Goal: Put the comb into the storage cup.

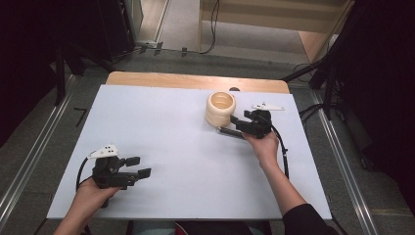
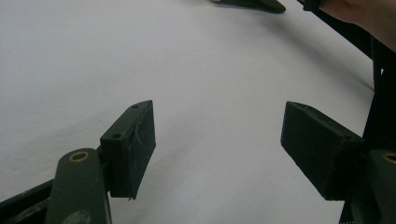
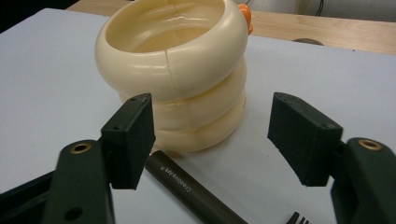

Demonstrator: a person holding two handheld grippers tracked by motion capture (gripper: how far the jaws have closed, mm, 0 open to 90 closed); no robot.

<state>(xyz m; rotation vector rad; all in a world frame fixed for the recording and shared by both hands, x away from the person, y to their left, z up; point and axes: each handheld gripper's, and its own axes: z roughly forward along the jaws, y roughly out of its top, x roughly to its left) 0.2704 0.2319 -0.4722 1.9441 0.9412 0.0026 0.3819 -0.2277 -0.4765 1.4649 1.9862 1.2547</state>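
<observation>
Jaws of the right gripper (image 3: 212, 140) stand spread, pinching nothing, over a dark pen (image 3: 194, 189) lying against the cream ringed cup (image 3: 175, 70) near the table's (image 1: 171, 132) far edge; left gripper (image 1: 138, 166) jaws spread, near corner.

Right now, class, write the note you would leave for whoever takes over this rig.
Left tongs: open, empty, low over the white board.
Right tongs: open, nothing gripped, aimed at the cream ringed holder, which stands upright near the board's far edge.
A dark pen lies flat at the holder's foot, below the right tongs.
Done: nothing picked up.
Left: probably grip the pen and stand it in the holder.
</observation>
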